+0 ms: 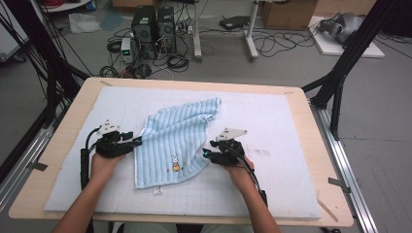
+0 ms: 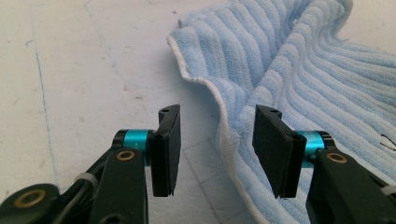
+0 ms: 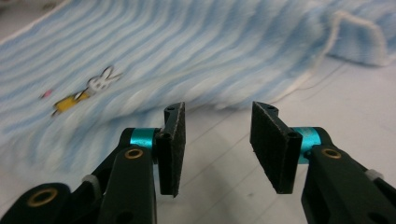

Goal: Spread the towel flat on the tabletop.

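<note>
One wooden table (image 1: 311, 145) fills the centre of the high view, and I see a white gridded mat (image 1: 272, 121) covering most of its top. On the mat, at mid-frame, lies a light blue ribbed towel (image 1: 177, 138), rumpled, with one corner reaching toward the upper centre and a small rabbit motif (image 1: 174, 163) near its lower edge. A small white tag (image 1: 157, 191) lies on the mat just below the towel. I read the left gripper (image 1: 138, 141) at the towel's left edge; in the left gripper view its jaws stand released, spread apart, with the white-trimmed towel edge between them and not clamped. I read the right gripper (image 1: 206, 154) at the towel's right edge; in the right gripper view its jaws are likewise released, over bare mat, with the towel just beyond them.
</note>
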`<action>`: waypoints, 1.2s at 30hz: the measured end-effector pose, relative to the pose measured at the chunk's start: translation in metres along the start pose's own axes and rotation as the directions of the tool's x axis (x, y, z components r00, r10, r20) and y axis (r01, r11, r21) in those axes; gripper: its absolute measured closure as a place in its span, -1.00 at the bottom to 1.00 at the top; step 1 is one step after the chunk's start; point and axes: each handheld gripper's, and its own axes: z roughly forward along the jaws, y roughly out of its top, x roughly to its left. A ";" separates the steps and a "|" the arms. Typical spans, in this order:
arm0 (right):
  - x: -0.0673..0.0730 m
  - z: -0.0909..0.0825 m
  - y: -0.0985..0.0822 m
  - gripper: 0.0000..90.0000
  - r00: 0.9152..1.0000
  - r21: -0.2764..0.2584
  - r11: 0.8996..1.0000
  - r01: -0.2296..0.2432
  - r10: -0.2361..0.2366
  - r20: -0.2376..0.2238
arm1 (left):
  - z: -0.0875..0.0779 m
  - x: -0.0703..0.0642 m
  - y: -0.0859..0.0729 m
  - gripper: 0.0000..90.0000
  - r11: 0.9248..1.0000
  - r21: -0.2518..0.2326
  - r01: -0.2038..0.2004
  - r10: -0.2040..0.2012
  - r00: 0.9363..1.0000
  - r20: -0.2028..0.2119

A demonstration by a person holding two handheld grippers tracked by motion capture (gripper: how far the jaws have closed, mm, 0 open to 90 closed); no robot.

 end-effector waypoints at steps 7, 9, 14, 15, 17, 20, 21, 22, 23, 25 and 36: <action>0.013 0.014 -0.006 0.49 0.998 0.085 0.996 0.032 -0.028 -0.053 | 0.000 -0.001 0.000 0.15 1.000 -0.004 -0.004 0.004 1.000 0.010; 0.012 0.013 -0.007 0.77 0.997 0.084 0.996 0.023 -0.017 -0.076 | 0.000 -0.001 0.000 0.14 1.000 -0.001 -0.006 0.006 1.000 0.013; 0.009 0.001 -0.011 0.91 0.998 0.113 0.993 0.024 -0.016 -0.067 | 0.000 -0.001 0.000 0.14 1.000 -0.001 -0.005 0.005 1.000 0.020; 0.008 -0.004 -0.013 0.91 0.998 0.117 0.993 0.021 -0.014 -0.058 | 0.000 -0.001 0.000 0.14 1.000 0.002 -0.006 0.006 1.000 0.020; 0.006 -0.016 -0.019 0.91 0.999 0.124 0.992 0.022 -0.017 -0.040 | 0.000 -0.002 0.000 0.13 1.000 0.004 -0.006 0.006 1.000 0.019; 0.005 -0.034 -0.032 0.91 1.000 0.145 0.989 -0.005 0.007 -0.012 | 0.001 -0.003 0.000 0.13 1.000 0.009 -0.012 0.012 1.000 0.020; 0.004 -0.040 -0.036 0.91 1.000 0.144 0.989 -0.012 0.014 -0.009 | 0.001 -0.003 0.000 0.13 1.000 0.009 -0.011 0.011 1.000 0.024; 0.005 -0.045 -0.041 0.91 1.000 0.144 0.989 -0.016 0.018 -0.008 | 0.002 -0.003 0.000 0.13 1.000 0.011 -0.016 0.016 1.000 0.019; 0.005 -0.051 -0.044 0.91 1.000 0.144 0.989 -0.018 0.020 -0.014 | 0.002 -0.004 -0.001 0.12 1.000 0.010 -0.015 0.015 1.000 0.020; 0.006 -0.060 -0.050 0.91 0.999 0.144 0.989 -0.017 0.021 -0.027 | 0.002 -0.005 -0.001 0.12 1.000 0.014 -0.019 0.019 1.000 0.024; 0.004 -0.085 -0.054 0.29 0.990 0.014 0.994 -0.108 0.109 -0.095 | 0.004 -0.008 -0.002 0.04 1.000 0.016 -0.018 0.017 0.999 0.028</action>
